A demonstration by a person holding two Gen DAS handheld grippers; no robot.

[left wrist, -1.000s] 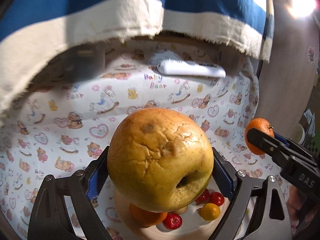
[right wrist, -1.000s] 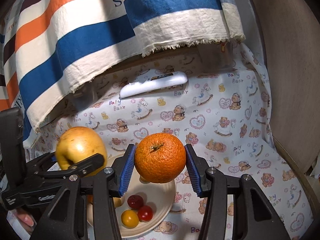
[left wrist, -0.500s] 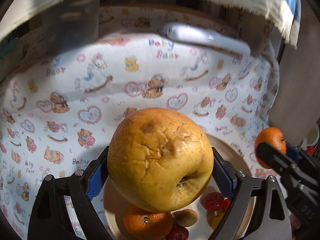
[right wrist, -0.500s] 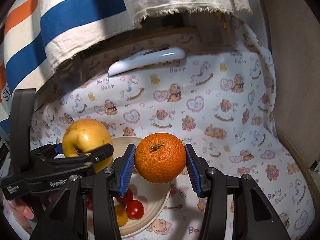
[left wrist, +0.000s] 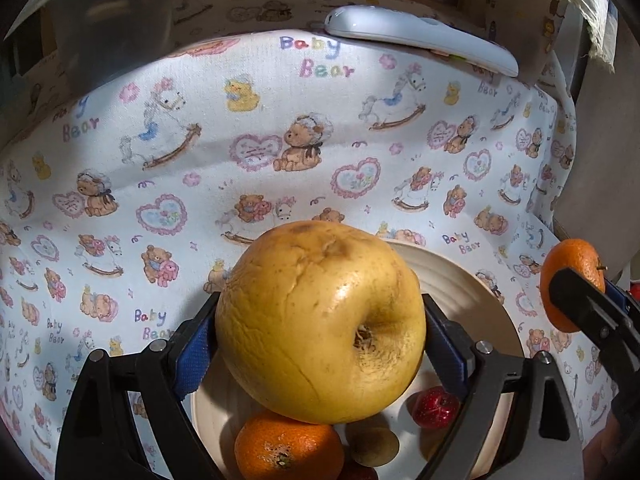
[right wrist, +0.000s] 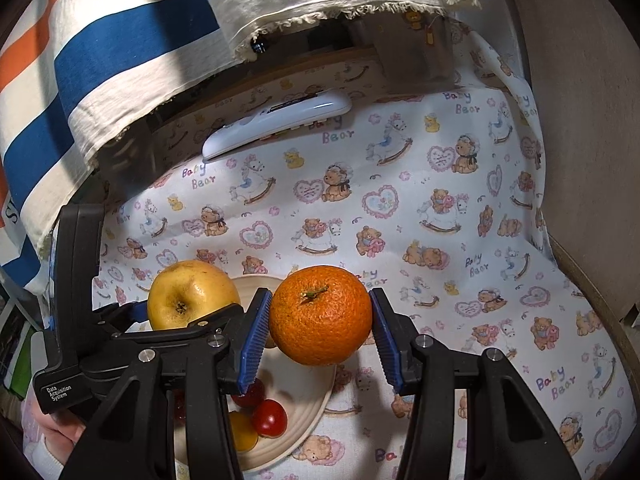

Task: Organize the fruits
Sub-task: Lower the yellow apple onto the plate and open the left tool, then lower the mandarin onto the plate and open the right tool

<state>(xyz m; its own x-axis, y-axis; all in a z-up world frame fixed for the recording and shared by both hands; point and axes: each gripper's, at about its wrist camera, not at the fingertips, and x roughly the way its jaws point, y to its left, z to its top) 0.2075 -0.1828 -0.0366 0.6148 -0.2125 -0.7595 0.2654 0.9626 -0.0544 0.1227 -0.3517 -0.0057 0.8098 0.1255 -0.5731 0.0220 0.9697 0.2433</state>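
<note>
My left gripper (left wrist: 320, 344) is shut on a large yellow apple (left wrist: 320, 320) and holds it above a cream plate (left wrist: 460, 276). The plate holds a second orange (left wrist: 288, 452), a small brown fruit (left wrist: 374, 444) and red cherry tomatoes (left wrist: 436, 406). My right gripper (right wrist: 320, 324) is shut on an orange (right wrist: 320, 314), just right of the plate (right wrist: 304, 432) and above the cloth. The apple (right wrist: 192, 294) and left gripper (right wrist: 136, 336) show in the right wrist view; the held orange (left wrist: 572, 280) shows in the left wrist view.
The table wears a bear-print cloth (right wrist: 440, 240). A white remote (right wrist: 276, 124) lies at its far edge. A striped blue, orange and cream cloth (right wrist: 120, 48) hangs over the back. A beige wall (right wrist: 584, 120) stands to the right.
Both grippers have dipped lower and moved forward over the table with their fruits. The striped cloth has slid up out of the left wrist view. The apple has shifted slightly in the left jaws.
</note>
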